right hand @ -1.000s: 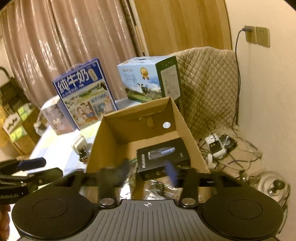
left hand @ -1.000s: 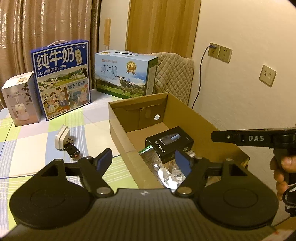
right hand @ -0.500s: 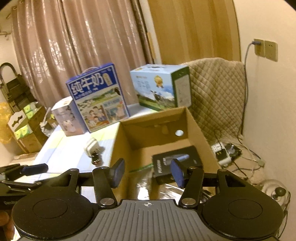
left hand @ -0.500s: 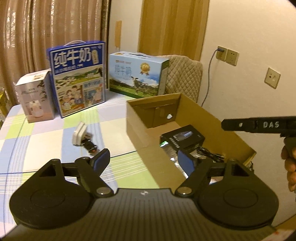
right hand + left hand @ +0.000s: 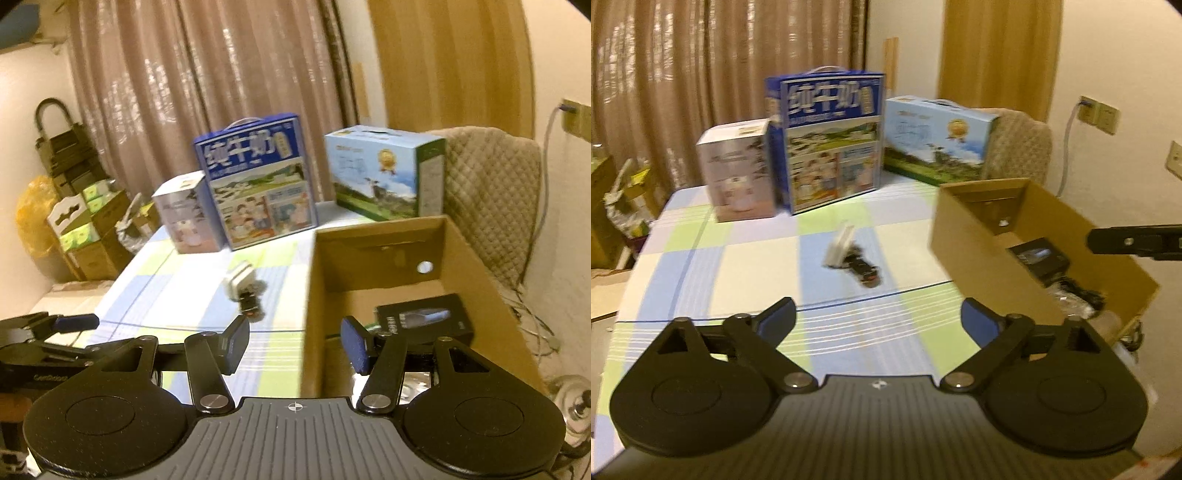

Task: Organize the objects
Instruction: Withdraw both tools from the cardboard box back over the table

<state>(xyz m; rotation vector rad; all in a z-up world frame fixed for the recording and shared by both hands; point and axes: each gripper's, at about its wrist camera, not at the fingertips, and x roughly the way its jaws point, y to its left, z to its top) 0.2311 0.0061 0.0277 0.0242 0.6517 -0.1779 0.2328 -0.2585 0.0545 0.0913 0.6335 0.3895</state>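
Left hand-held gripper (image 5: 878, 316): you held it spread wide and empty at the bottom of the left view, above the worktop (image 5: 738, 266), lined up with the loose items.
Right hand-held gripper (image 5: 294, 344): you held it parted and empty too, low in the right view, straddling the near left wall of the box (image 5: 388, 258).
Charger (image 5: 839, 246): it lay on its side at the centre of the left view, touching the small dark item (image 5: 865, 272) just below and right of it; blur kept that item unidentifiable.
Box contents: a black case (image 5: 424, 320) sat inside, lower right of the right view, with crinkled wrapping nearer you.
Stage: two loose pieces were probably yet to go in.
Risk, double pick: the pair touched, so closing on one could have nudged or dragged the other.
Risk, collision: your right fingers were close to the cardboard wall and could have shoved the box.
Risk, blur: you might have misjudged the approach.
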